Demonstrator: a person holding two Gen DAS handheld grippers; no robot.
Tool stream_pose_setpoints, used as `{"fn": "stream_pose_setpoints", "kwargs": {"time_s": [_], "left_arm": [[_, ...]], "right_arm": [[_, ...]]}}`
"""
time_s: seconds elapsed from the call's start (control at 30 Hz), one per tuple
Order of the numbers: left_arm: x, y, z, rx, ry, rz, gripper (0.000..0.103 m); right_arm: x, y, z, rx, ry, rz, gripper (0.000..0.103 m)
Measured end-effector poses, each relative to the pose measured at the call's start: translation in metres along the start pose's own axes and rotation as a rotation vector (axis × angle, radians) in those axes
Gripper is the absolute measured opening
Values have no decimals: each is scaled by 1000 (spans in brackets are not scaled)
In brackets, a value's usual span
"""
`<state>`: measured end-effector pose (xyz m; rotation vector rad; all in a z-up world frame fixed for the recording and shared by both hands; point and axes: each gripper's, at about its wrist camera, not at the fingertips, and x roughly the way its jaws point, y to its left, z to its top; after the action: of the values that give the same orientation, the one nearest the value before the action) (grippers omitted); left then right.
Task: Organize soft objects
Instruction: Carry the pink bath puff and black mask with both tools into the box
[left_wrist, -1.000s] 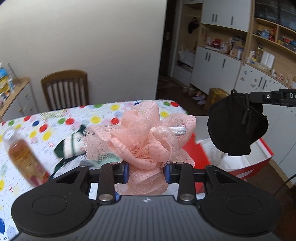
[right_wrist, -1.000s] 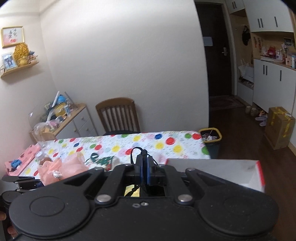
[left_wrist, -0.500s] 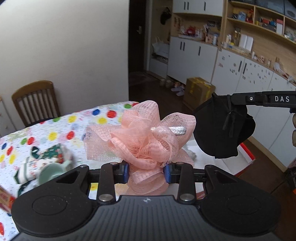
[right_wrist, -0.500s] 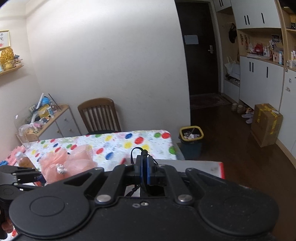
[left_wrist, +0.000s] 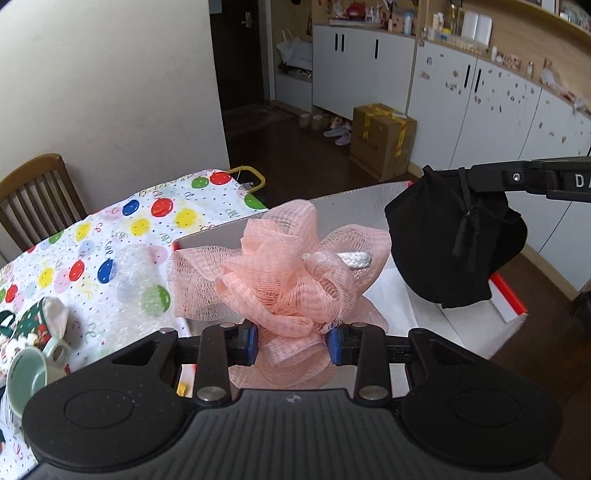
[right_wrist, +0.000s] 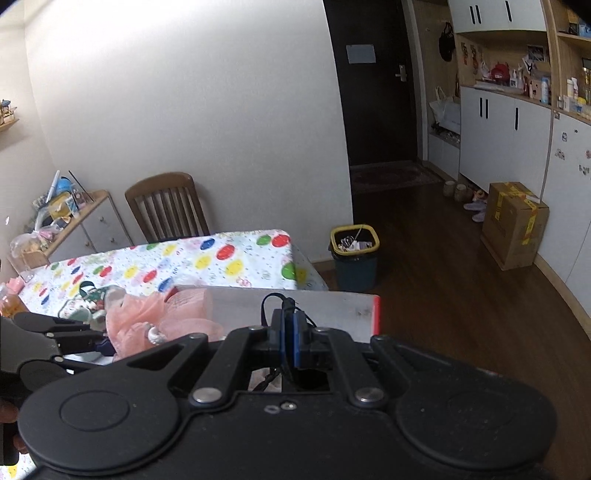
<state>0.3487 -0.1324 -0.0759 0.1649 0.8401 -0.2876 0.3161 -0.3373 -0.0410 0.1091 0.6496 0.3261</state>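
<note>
Layout around the open box at the table's end

The box (left_wrist: 424, 314) stands just beside the end of the table (left_wrist: 122, 236), touching its edge or nearly so. Above the box, on the table side, the mesh sponge (left_wrist: 284, 273) sits between the fingers of the left gripper (left_wrist: 291, 341); also above the box, on the side away from the table, the pouch (left_wrist: 454, 243) hangs from the right gripper (right_wrist: 290, 339). On the table, near the box, lie two mugs (left_wrist: 33, 350). Behind the box, against the wall, stands a bin (right_wrist: 354, 254), farther back a carton (left_wrist: 382, 140) on the floor. Beyond the table stands a chair (right_wrist: 166, 206).
</note>
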Motion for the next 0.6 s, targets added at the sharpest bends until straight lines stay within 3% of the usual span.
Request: {"fn": "stream_pose_setpoints", "kwargs": {"time_s": [0.6], "left_arm": [[72,-5,16,-42,135,33,34]], "right_arm": [[56,-19,-10,-50,118,25,3]]}}
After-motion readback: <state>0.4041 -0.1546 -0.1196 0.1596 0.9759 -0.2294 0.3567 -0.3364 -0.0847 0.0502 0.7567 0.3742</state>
